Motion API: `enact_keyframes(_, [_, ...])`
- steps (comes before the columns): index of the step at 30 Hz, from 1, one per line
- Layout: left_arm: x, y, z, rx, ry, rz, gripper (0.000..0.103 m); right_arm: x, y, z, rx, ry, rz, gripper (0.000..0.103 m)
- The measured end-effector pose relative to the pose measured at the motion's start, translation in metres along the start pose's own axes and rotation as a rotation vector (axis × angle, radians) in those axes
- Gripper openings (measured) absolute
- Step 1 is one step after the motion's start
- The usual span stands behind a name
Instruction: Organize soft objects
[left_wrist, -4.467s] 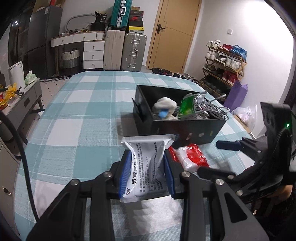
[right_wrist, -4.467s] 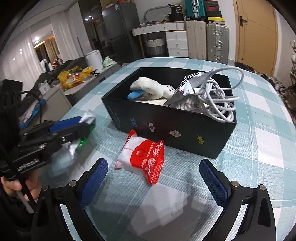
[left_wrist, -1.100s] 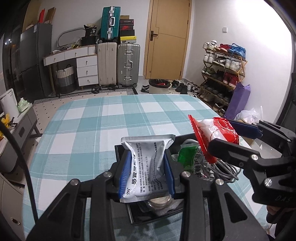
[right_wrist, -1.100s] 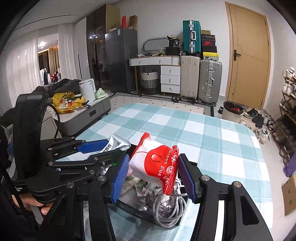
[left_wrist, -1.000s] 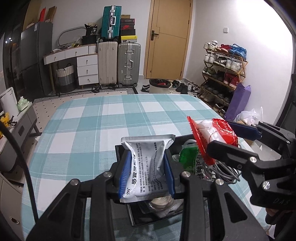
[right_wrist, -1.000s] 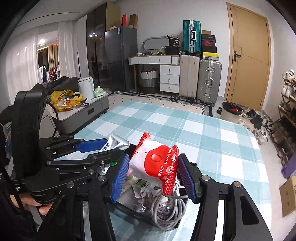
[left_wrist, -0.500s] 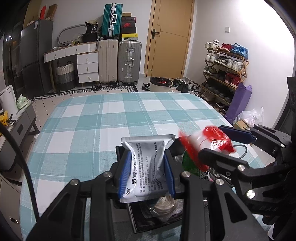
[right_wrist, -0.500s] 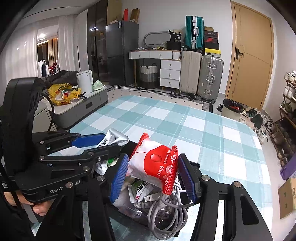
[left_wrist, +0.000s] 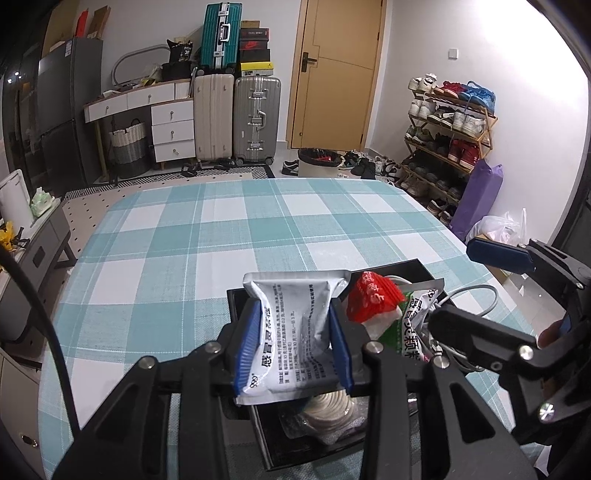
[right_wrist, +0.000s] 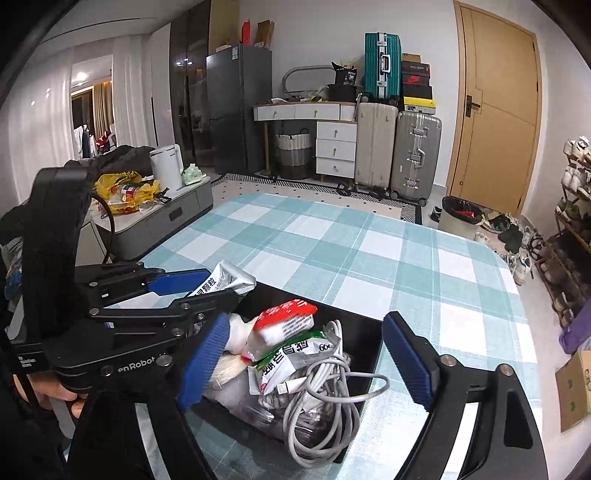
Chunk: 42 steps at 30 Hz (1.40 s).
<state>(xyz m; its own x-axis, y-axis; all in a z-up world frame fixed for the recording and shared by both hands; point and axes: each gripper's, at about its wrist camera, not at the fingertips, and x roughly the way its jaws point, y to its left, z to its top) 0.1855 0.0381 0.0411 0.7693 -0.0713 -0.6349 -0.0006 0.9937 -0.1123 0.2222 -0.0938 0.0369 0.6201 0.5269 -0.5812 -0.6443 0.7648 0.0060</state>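
Checked tablecloth (left_wrist: 207, 258), cable-crammed black box (right_wrist: 364, 332)

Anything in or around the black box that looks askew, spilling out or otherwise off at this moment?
Yes. In the black box the red packet lies tilted on top of the heap, and a loop of the white cable hangs over the box's near right rim. Nothing looks torn or spilled on the tablecloth.
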Motion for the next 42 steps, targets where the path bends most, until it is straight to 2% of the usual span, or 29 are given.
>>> enact_keyframes(3, [-0.002,-0.001,0.0,0.005,-0.001,0.006,0.047,-0.004,-0.001,-0.002,0.009,-0.006,-0.003,0.089])
enact_keyframes(4, [-0.002,-0.001,0.0,0.006,-0.001,0.011,0.059,-0.005,-0.002,-0.003,0.011,-0.006,-0.005,0.089])
enact_keyframes(6, [-0.006,-0.002,0.0,0.009,-0.013,0.001,0.062,-0.008,-0.003,-0.005,0.017,-0.008,-0.005,0.09])
enact_keyframes(7, [-0.008,-0.003,0.0,0.009,-0.014,0.001,0.071,-0.01,-0.004,-0.007,0.021,-0.009,-0.006,0.091])
enact_keyframes(8, [-0.01,-0.002,0.0,0.006,-0.014,0.009,0.087,-0.011,-0.005,-0.008,0.026,-0.013,-0.007,0.093])
enact_keyframes(10, [-0.018,0.0,-0.002,-0.003,-0.053,0.023,0.1,-0.014,-0.007,-0.012,0.042,-0.017,-0.006,0.097])
enact_keyframes(11, [-0.024,0.001,-0.003,-0.003,-0.078,0.018,0.103,-0.015,-0.008,-0.013,0.047,-0.018,0.002,0.1])
enact_keyframes(17, [-0.042,0.004,-0.013,-0.016,-0.111,0.054,0.103,-0.028,-0.01,-0.027,0.069,-0.04,0.014,0.102])
enact_keyframes(21, [-0.052,0.001,-0.023,0.014,-0.144,0.084,0.103,-0.035,-0.011,-0.036,0.086,-0.058,0.019,0.102])
enact_keyframes(25, [-0.053,-0.002,-0.032,0.031,-0.125,0.106,0.103,-0.038,-0.009,-0.044,0.09,-0.075,0.018,0.102])
enact_keyframes(31, [-0.057,0.0,-0.041,0.006,-0.158,0.116,0.103,-0.045,-0.005,-0.056,0.081,-0.098,0.019,0.102])
enact_keyframes(42, [-0.053,0.002,-0.061,-0.017,-0.187,0.113,0.103,-0.068,0.002,-0.078,0.068,-0.219,0.032,0.102])
